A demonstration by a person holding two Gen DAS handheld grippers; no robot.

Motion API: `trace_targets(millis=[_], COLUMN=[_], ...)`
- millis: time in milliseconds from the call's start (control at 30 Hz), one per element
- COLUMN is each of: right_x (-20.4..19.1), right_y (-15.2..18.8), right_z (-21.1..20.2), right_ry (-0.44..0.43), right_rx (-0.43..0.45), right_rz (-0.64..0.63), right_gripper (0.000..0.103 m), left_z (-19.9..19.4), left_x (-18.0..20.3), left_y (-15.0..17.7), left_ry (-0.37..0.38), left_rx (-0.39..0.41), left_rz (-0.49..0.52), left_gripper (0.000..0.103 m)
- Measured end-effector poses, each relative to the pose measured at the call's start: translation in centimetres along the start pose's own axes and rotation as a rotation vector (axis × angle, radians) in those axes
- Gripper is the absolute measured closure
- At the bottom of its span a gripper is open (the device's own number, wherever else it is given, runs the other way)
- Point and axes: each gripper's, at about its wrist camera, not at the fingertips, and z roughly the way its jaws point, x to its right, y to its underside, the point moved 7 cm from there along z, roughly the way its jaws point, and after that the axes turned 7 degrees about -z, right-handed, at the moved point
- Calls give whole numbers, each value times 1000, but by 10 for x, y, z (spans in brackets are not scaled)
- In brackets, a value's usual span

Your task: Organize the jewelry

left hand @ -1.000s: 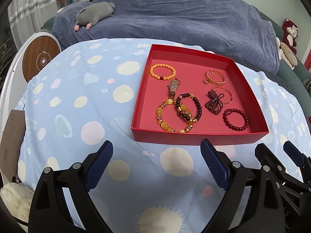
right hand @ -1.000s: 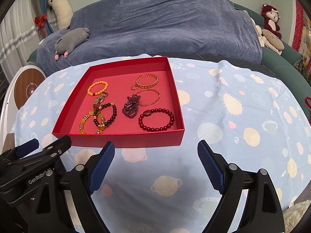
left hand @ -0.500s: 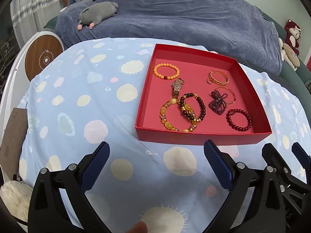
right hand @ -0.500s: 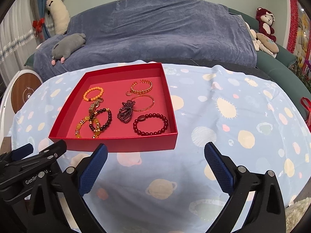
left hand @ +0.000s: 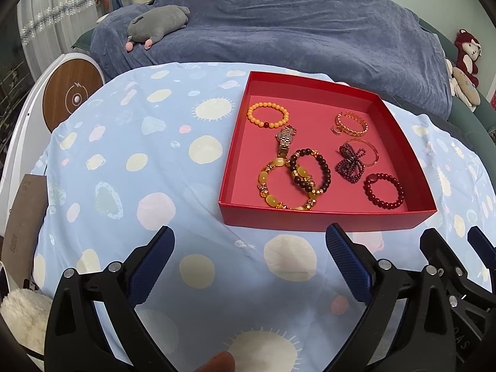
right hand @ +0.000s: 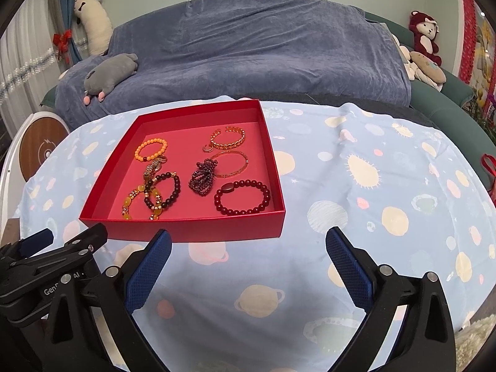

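Note:
A shallow red box (left hand: 325, 217) (right hand: 186, 229) sits on a pale blue planet-print cloth and holds several bracelets. Among them are an orange bead bracelet (left hand: 268, 114) (right hand: 151, 149), a gold watch (left hand: 284, 139), a dark red bead bracelet (left hand: 383, 190) (right hand: 242, 197), a purple bead cluster (left hand: 350, 162) (right hand: 203, 177) and a gold chain bangle (left hand: 352, 123) (right hand: 228, 139). My left gripper (left hand: 249, 251) hovers open in front of the box, nothing between its fingers. My right gripper (right hand: 248, 249) is open too, near the box's front right corner, holding nothing.
Behind the table a sofa under a blue-grey cover (right hand: 248, 55) carries a grey plush toy (left hand: 158, 21) (right hand: 110, 73). A round wooden-faced device (left hand: 73, 97) stands at the left edge. A fingertip (left hand: 217, 364) shows at the bottom of the left wrist view.
Both grippers' jaws have spread a little wider. The view of each has shifted slightly, so the box sits a bit further off. A fingertip has appeared at the bottom of the left view.

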Motion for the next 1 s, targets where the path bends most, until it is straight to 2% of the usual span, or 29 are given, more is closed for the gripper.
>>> trace_targets(millis=[1000], right_x=[-3], right_y=[1], right_z=[-1], right_ry=[-5], right_rx=[0], right_rz=[-4], right_gripper=[7], left_z=[1], left_x=[-1], left_y=[0], left_ry=[3], left_rx=[-2], left_rz=[-6], left_gripper=[9])
